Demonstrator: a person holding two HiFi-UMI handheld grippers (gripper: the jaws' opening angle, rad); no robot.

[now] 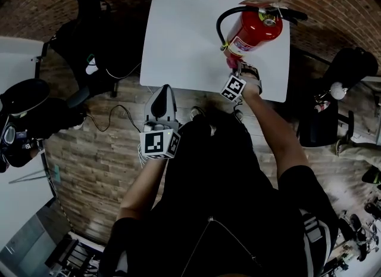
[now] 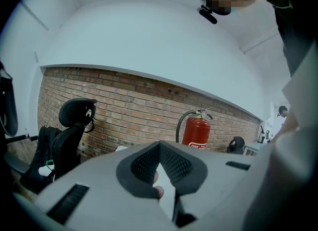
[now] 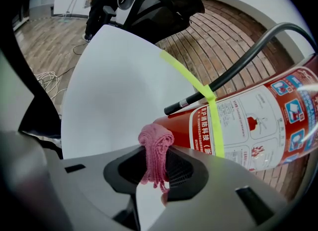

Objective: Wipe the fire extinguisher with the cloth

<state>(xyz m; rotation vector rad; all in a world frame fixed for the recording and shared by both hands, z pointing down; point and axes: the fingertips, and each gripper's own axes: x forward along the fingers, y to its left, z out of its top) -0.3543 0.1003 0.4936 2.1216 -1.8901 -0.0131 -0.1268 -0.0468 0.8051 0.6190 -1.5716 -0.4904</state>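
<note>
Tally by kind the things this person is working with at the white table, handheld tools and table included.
Red fire extinguisher: 1
Pink cloth: 1
Grippers: 2, the left gripper and the right gripper
White table: 1
Total: 5

Left tool (image 1: 161, 96): my jaws together, arm bent, pointing to twelve o'clock.
Right tool (image 1: 232, 70): my arm stretched toward one o'clock, jaws pinching cloth (image 3: 155, 148).
</note>
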